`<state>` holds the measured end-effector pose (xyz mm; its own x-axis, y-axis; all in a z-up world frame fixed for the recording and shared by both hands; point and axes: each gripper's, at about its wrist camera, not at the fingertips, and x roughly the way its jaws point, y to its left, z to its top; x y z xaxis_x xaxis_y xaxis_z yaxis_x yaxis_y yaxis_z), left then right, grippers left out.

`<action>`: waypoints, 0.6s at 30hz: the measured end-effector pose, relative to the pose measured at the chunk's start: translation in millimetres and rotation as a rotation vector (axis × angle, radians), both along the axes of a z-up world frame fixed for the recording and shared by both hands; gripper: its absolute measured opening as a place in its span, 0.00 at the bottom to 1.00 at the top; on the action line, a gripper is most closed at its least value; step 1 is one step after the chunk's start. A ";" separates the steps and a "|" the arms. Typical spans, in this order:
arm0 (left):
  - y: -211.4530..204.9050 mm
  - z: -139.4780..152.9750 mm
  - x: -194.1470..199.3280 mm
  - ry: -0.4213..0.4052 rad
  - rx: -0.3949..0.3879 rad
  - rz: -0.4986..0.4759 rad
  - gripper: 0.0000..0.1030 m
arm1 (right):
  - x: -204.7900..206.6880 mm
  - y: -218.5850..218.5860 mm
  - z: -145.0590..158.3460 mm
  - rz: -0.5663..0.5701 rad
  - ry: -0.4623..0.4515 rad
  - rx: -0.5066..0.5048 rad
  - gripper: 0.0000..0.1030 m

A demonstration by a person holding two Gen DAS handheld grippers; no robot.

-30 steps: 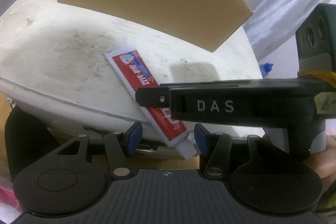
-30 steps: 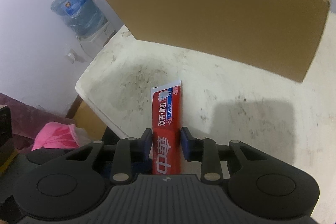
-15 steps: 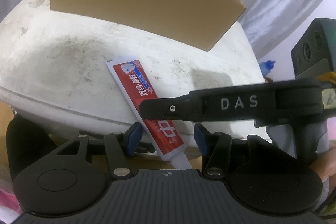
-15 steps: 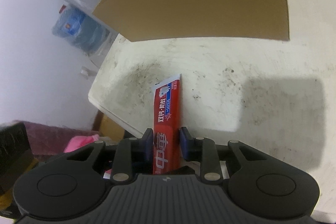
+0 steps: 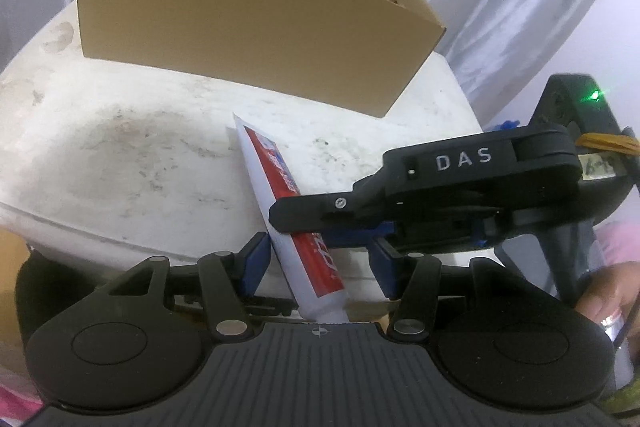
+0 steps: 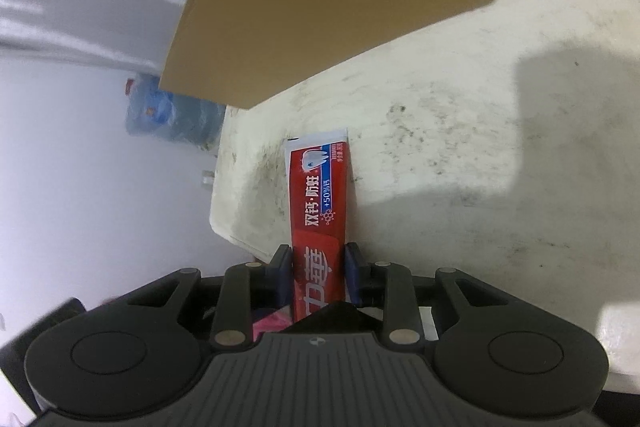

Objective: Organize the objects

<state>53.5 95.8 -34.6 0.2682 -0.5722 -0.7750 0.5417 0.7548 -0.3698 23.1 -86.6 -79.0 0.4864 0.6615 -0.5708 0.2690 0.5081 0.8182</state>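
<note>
A cardboard box (image 5: 248,27) stands on the far part of the table (image 5: 120,147), at twelve o'clock. A toothpaste tube (image 5: 280,195) lies nearer, between box and table edge, gripped by the right gripper (image 6: 318,263) reaching in from three o'clock.

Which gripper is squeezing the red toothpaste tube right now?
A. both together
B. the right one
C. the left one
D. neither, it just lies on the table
B: the right gripper has its blue pads pressed on both sides of the toothpaste tube, while the left gripper stands open with its pads well apart from the tube.
</note>
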 end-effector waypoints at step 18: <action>-9.1 5.4 0.2 -0.034 0.010 -0.039 0.50 | -7.8 -16.6 -2.2 -0.041 -0.003 0.056 0.30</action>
<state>53.7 86.7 -29.2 0.2723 -0.5748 -0.7717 0.5828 0.7367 -0.3430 15.3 -103.2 -81.2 0.5156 0.6718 -0.5319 0.2861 0.4501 0.8459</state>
